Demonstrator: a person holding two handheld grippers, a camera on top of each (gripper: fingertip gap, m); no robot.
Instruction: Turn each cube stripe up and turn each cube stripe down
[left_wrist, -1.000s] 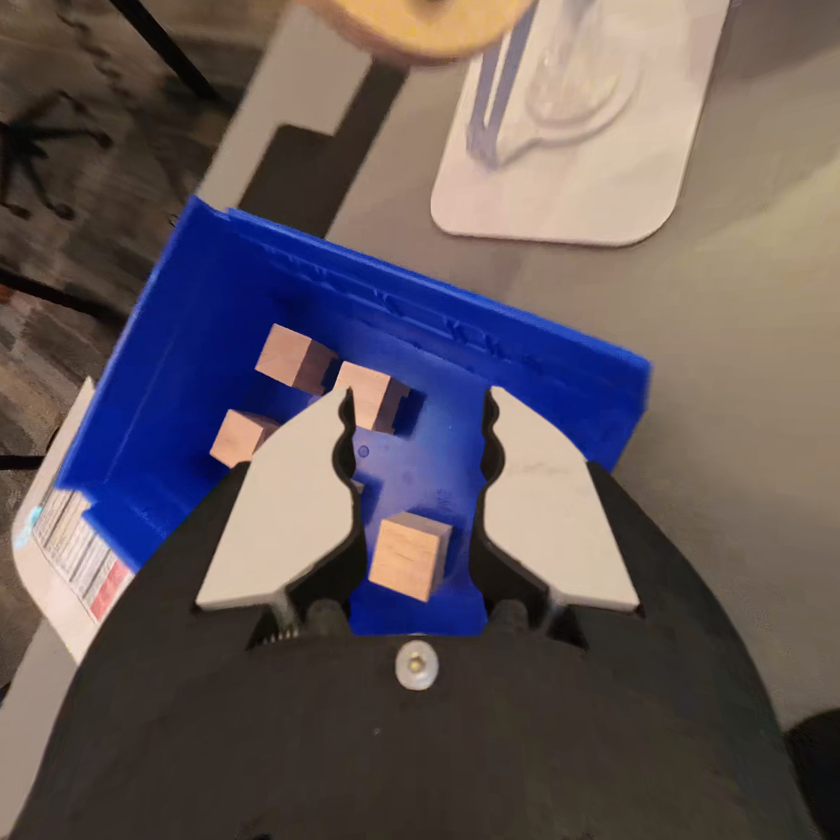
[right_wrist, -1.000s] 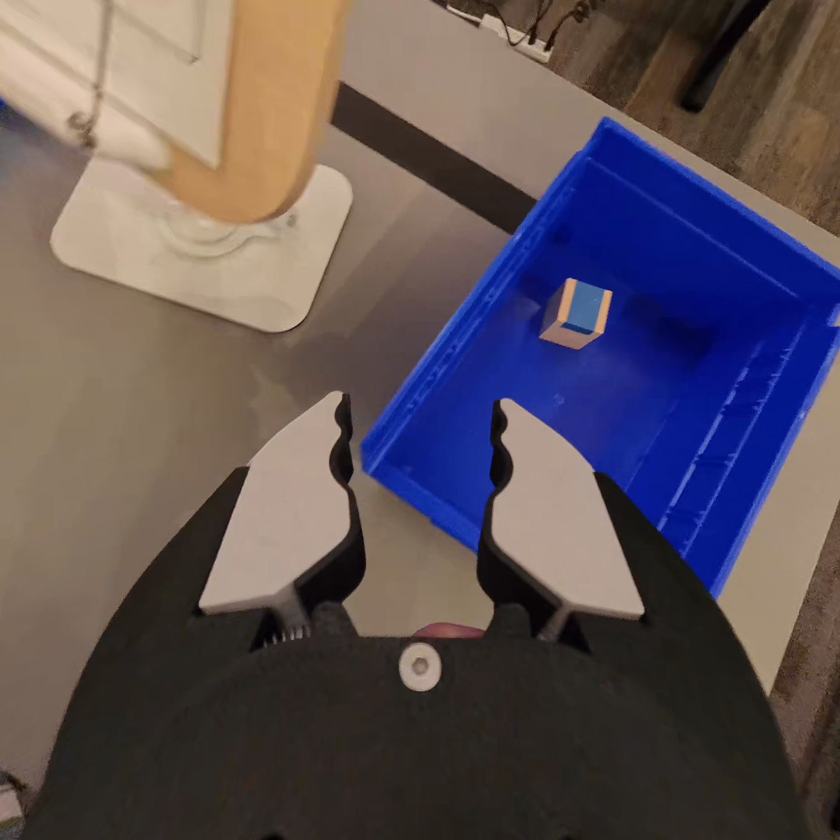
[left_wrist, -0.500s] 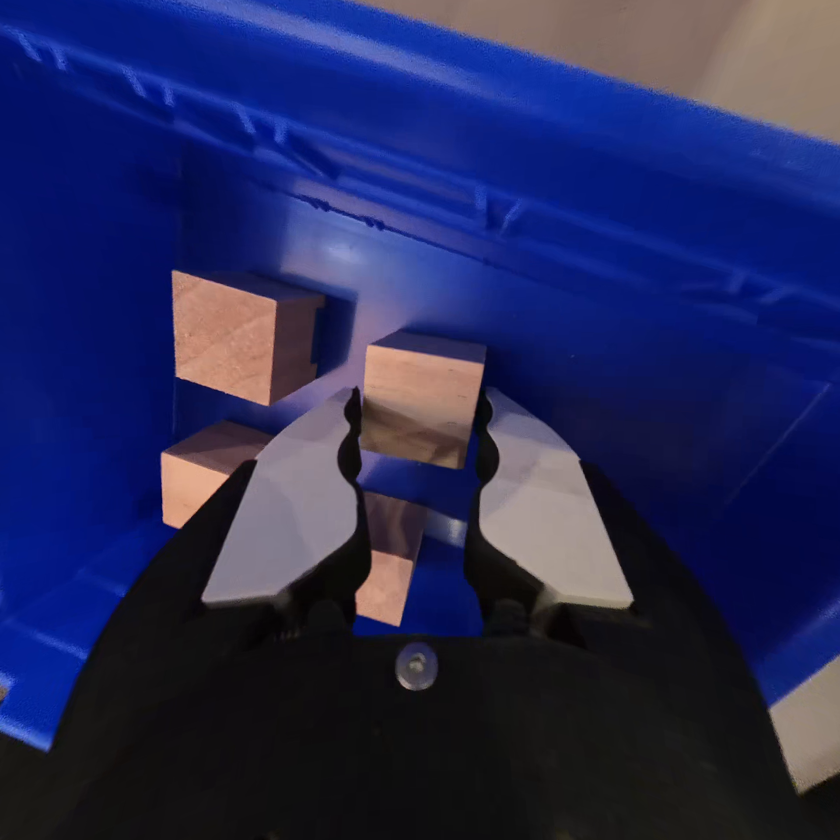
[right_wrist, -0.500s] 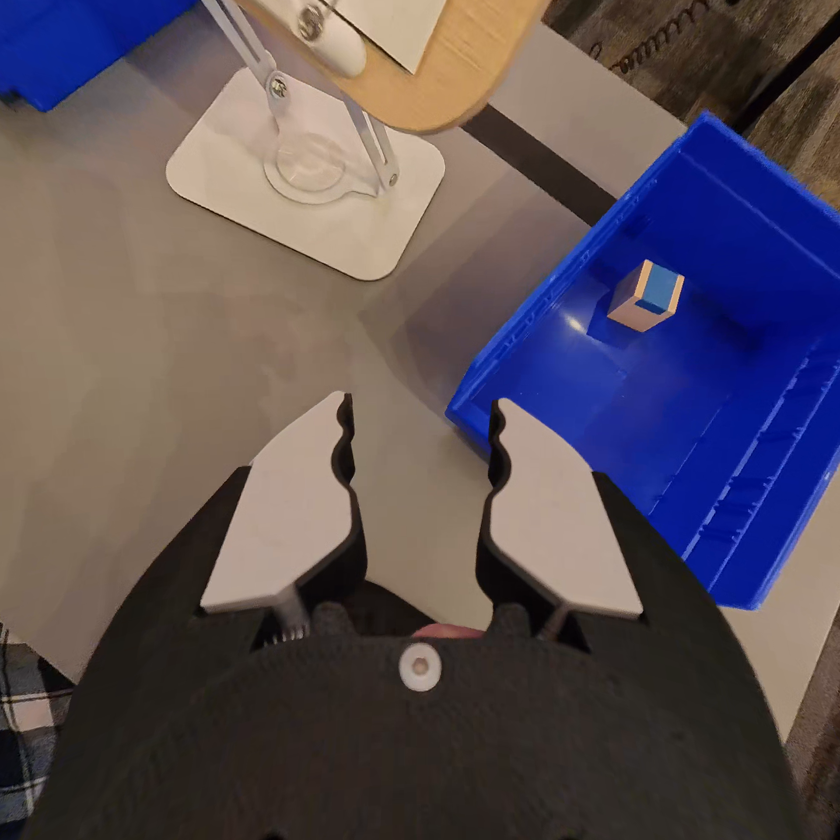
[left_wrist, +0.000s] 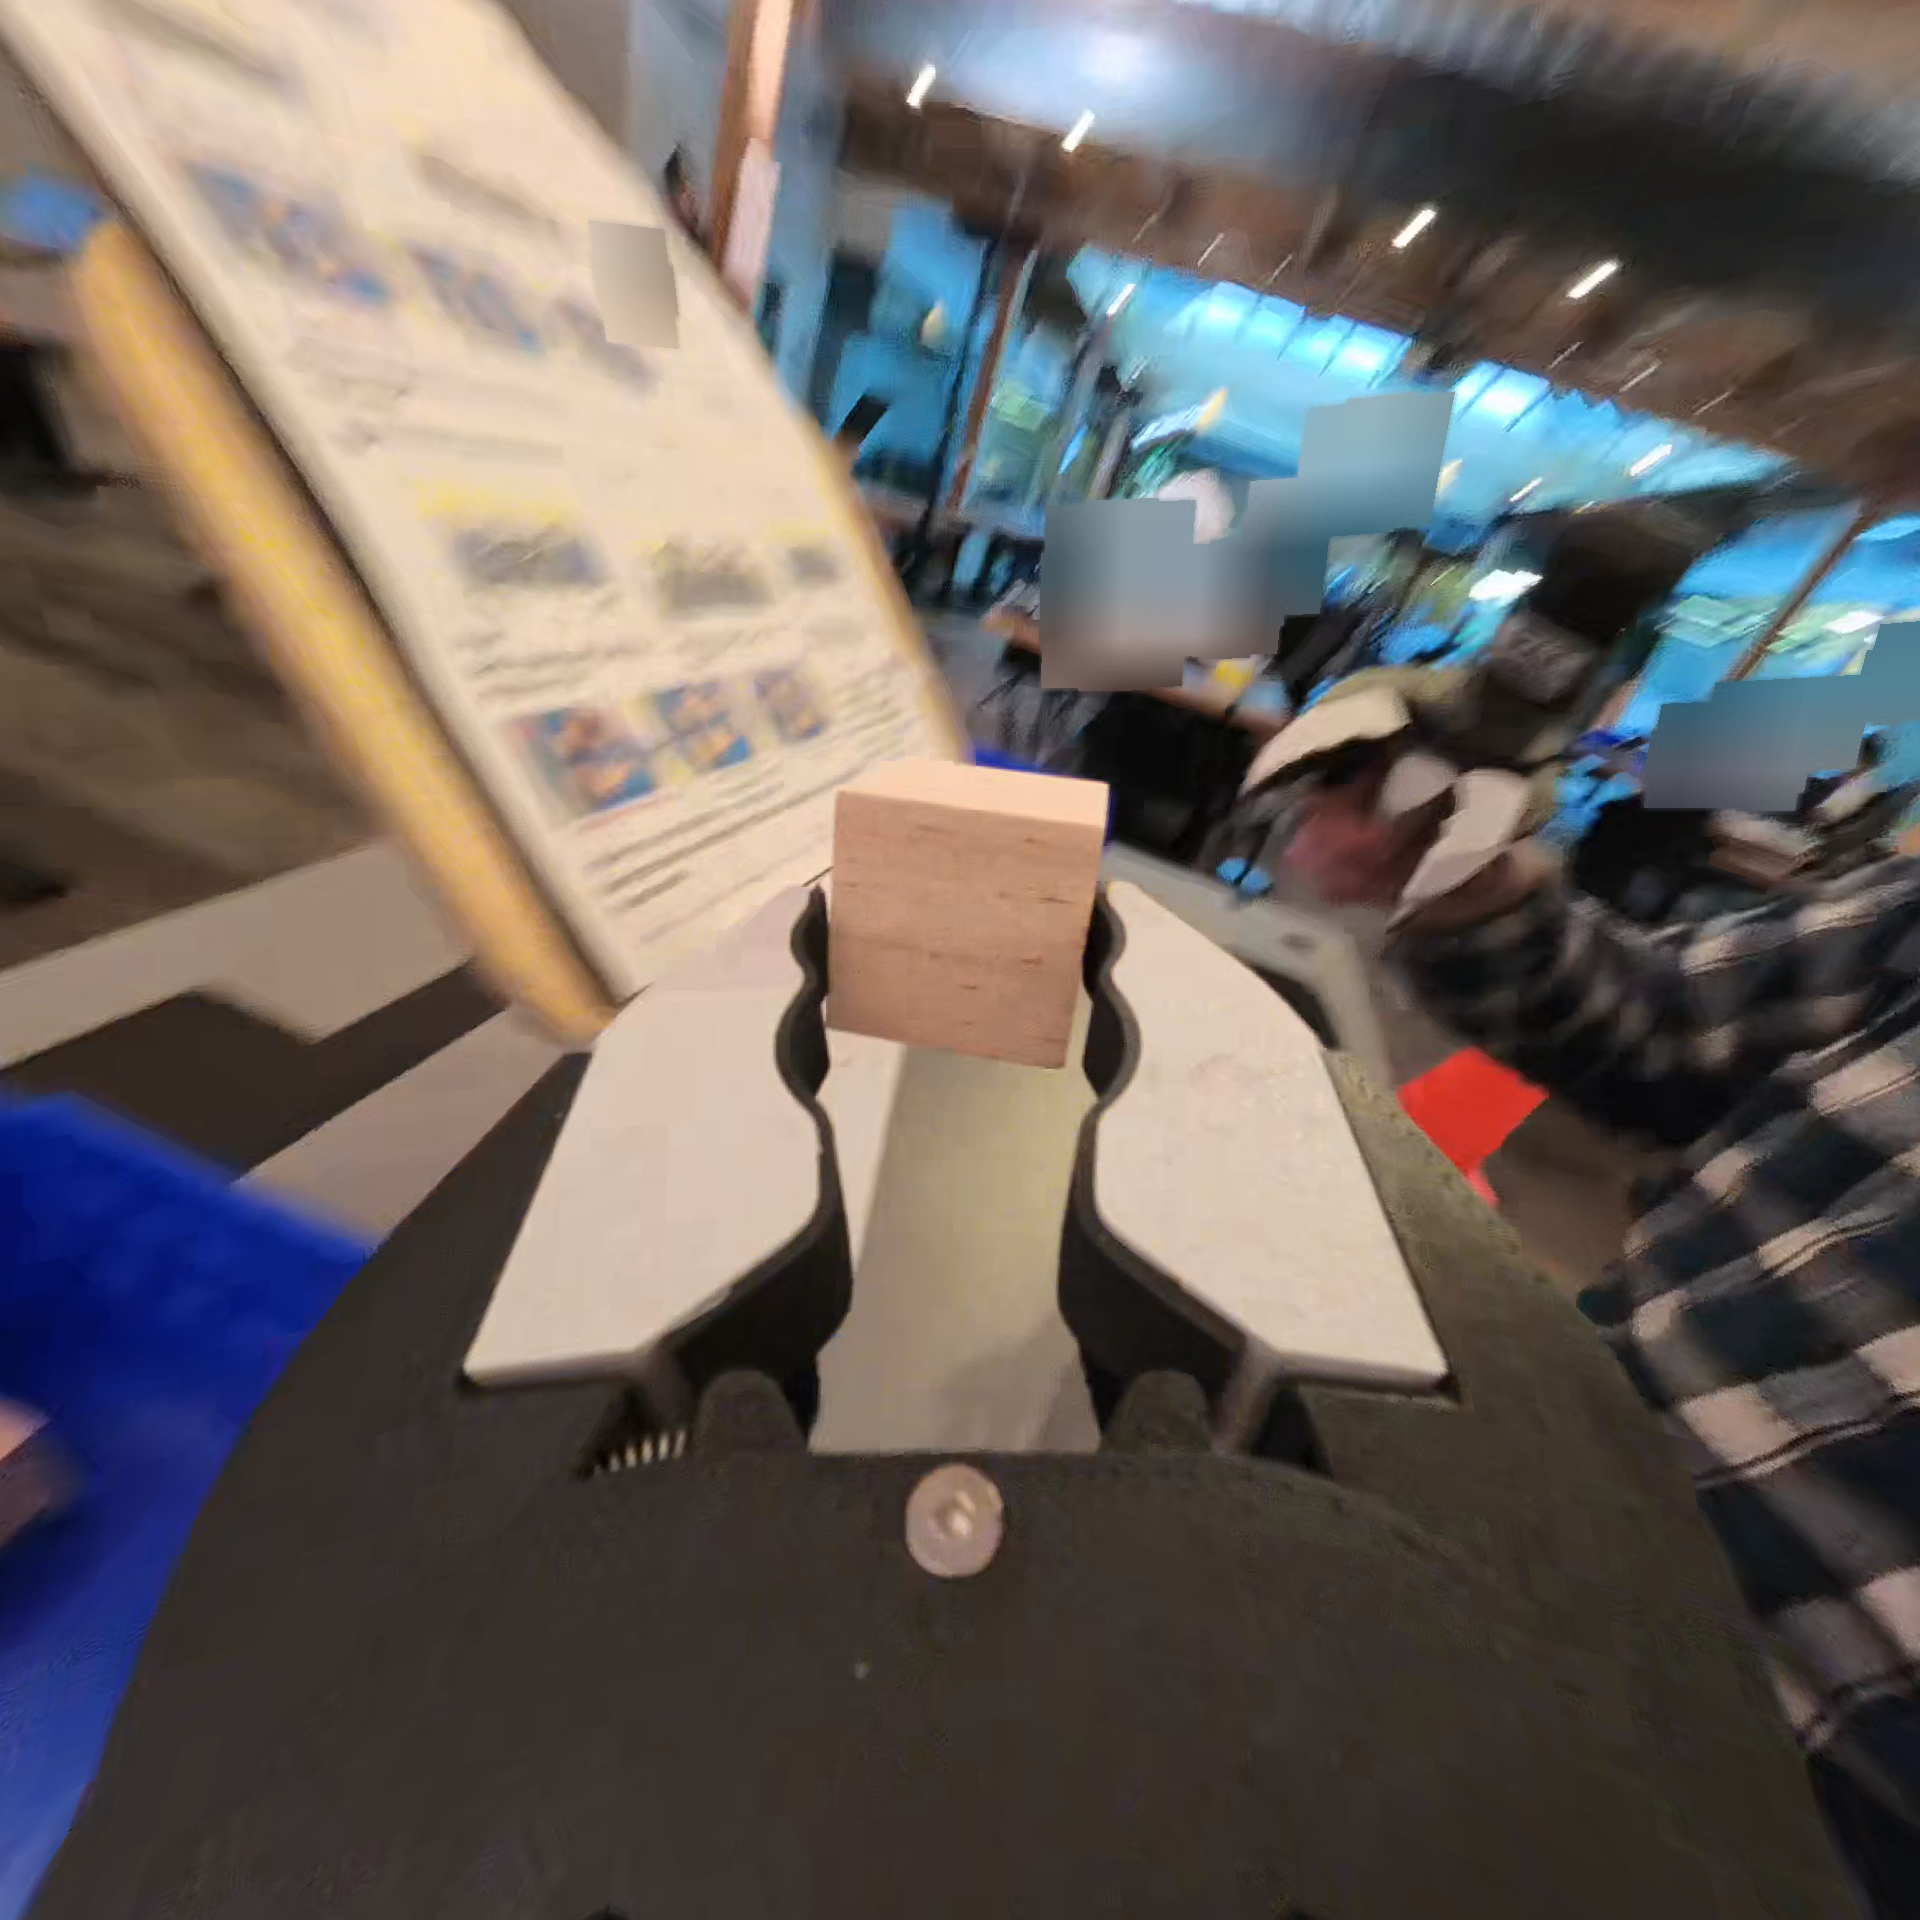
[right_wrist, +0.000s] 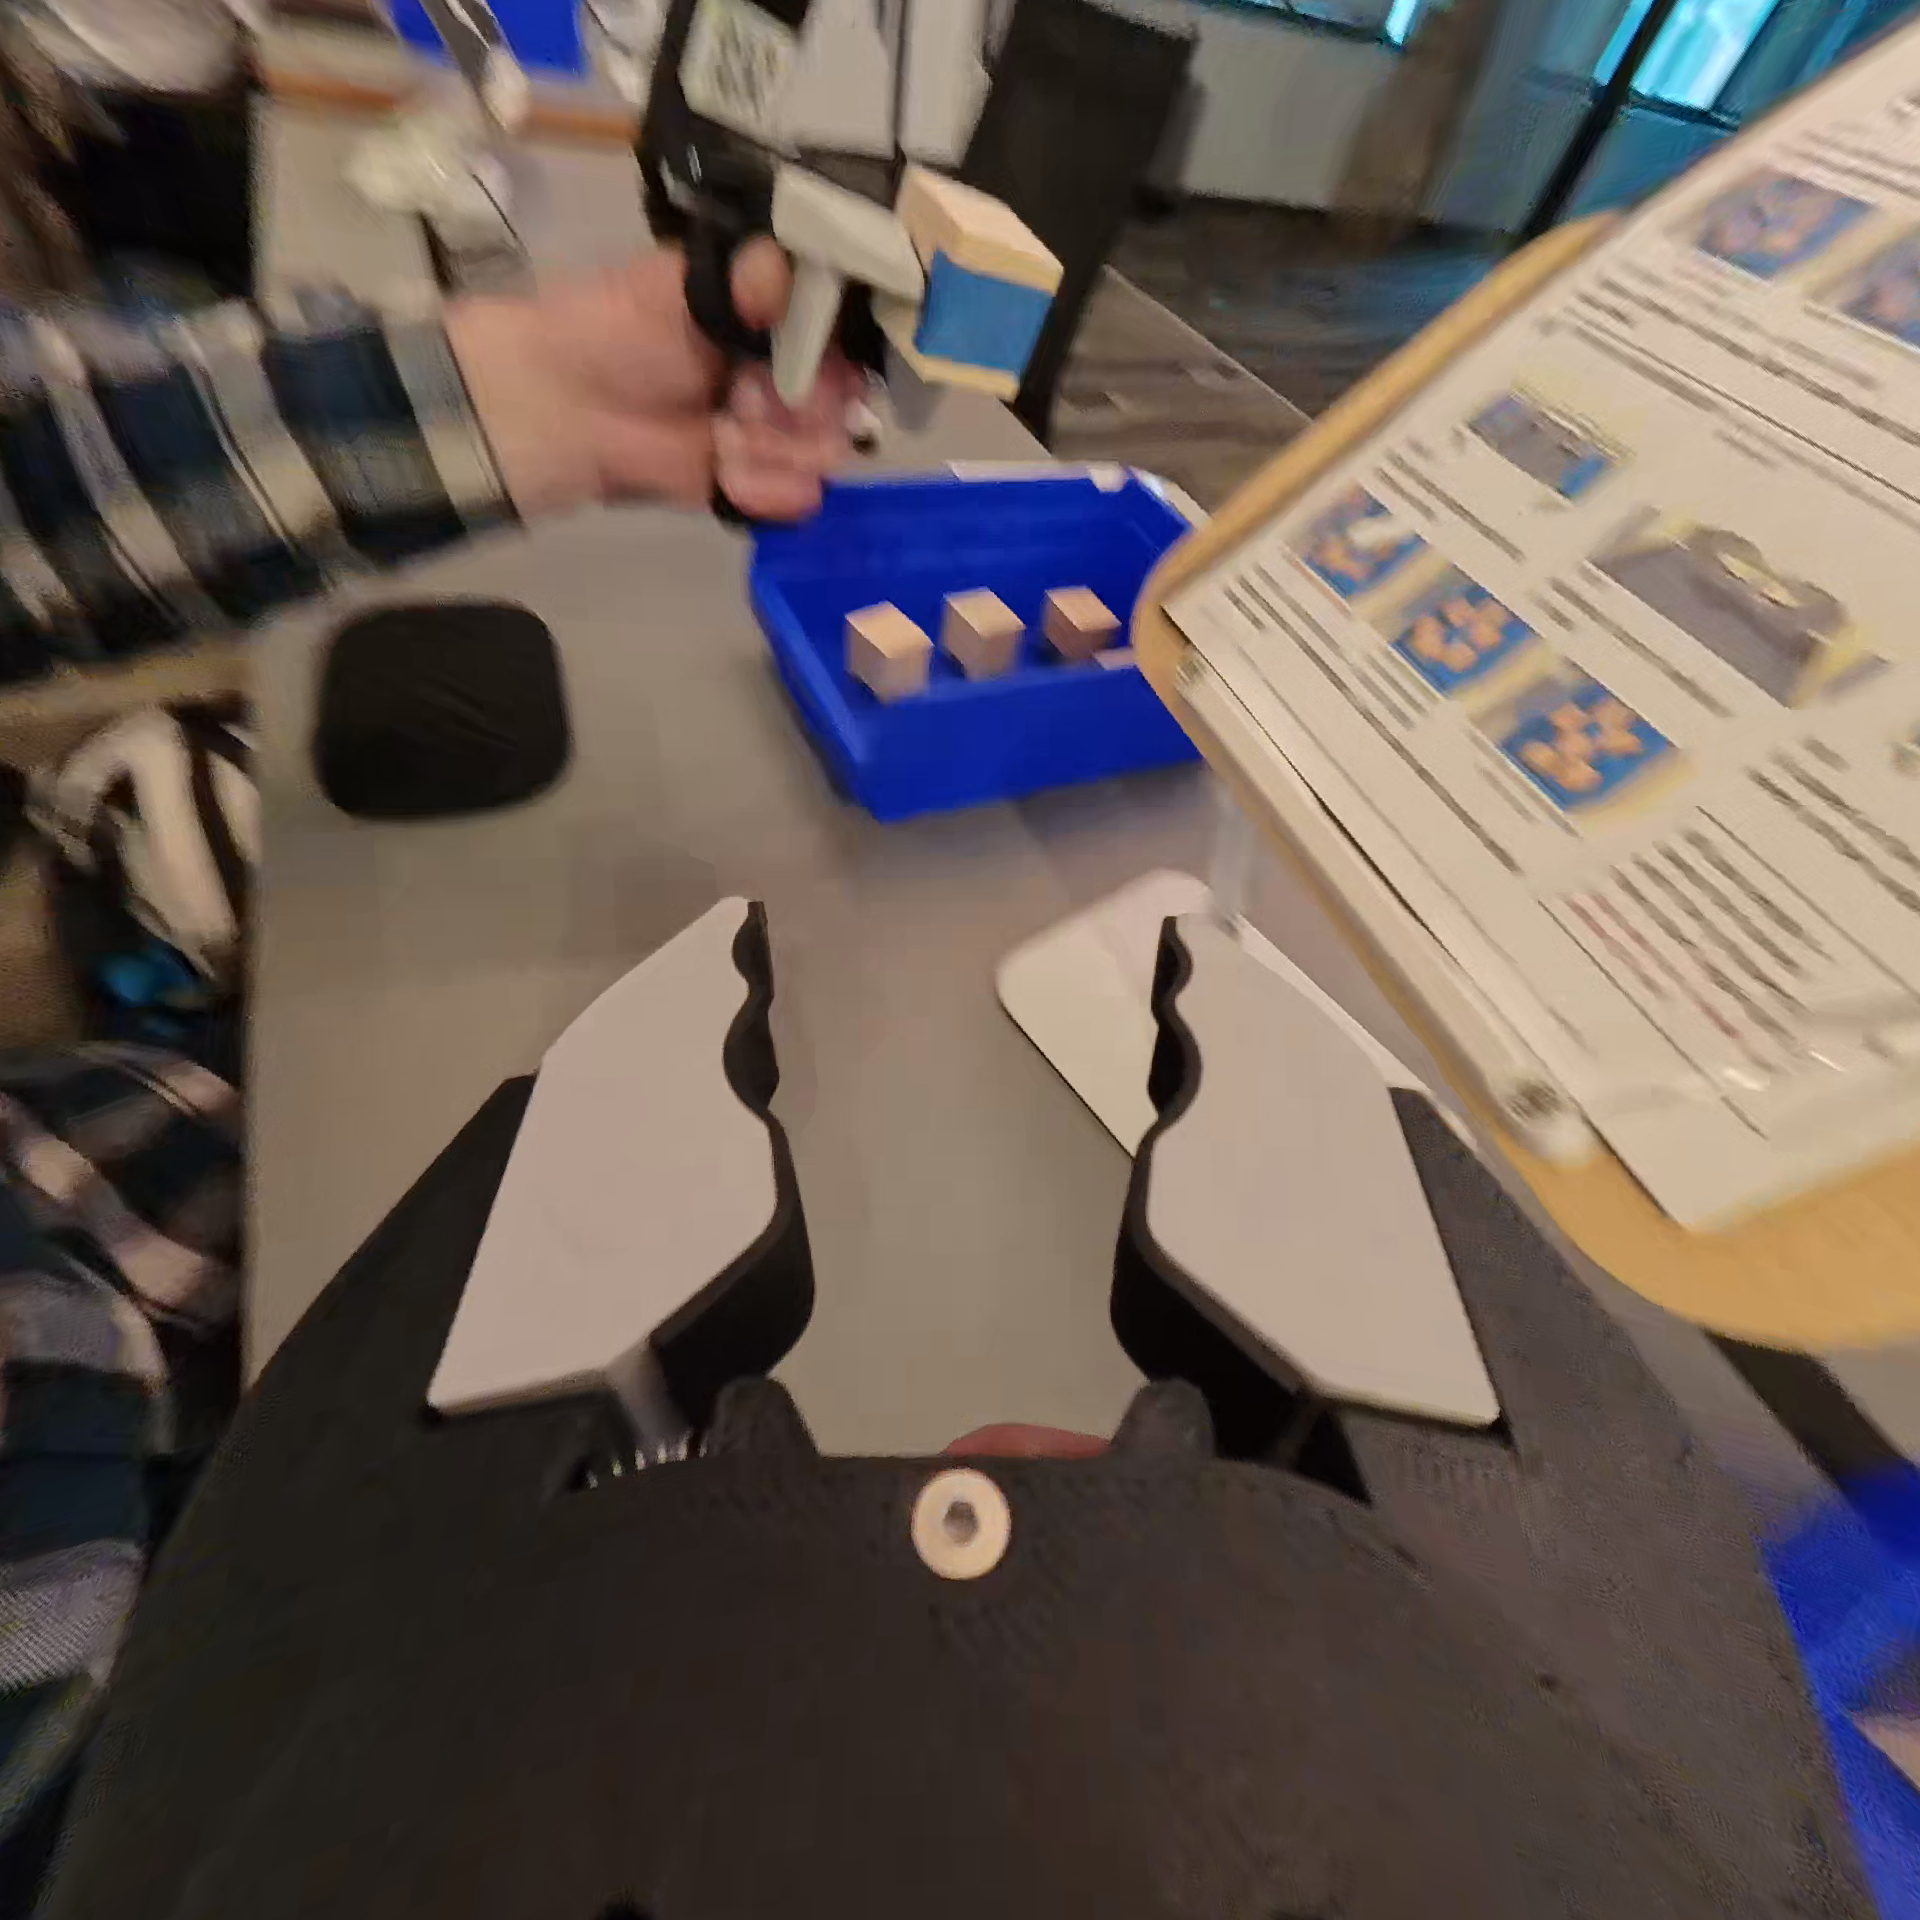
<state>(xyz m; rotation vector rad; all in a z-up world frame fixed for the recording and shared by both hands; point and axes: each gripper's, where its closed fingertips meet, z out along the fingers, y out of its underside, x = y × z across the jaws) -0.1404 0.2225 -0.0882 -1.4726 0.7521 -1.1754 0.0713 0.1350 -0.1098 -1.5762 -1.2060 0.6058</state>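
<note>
My left gripper (left_wrist: 958, 940) has its jaws clamped on a wooden cube (left_wrist: 961, 925), one pad against each side face, right at the tips. The face turned back toward me is plain pale wood. From my right wrist view that same cube (right_wrist: 977, 301) shows a blue stripe on its far face, and the left gripper (right_wrist: 914, 281) holds it raised well above the desk (right_wrist: 582, 914), with my hand (right_wrist: 613, 395) wrapped round the handle and a plaid sleeve (right_wrist: 239, 436) behind it.

My right gripper (right_wrist: 958, 935) has its jaws wide apart with only bare grey desk between them. Ahead of these jaws and a little to the right sits a blue bin (right_wrist: 987, 727) with three more wooden cubes (right_wrist: 982, 634) standing in a row inside, their visible faces plain wood. A black pad (right_wrist: 436, 707) lies on the desk ahead and to the left of the jaws. Just beyond my right fingertip is the white base plate (right_wrist: 1081, 997) of a stand, and a wooden board carrying a printed sheet (right_wrist: 1621, 675) leans over it on the right.

In the left wrist view the same board (left_wrist: 499, 520) rises to the left of the clamped cube, and a blurred corner of a blue bin (left_wrist: 135, 1299) lies low on the left, behind the jaws.
</note>
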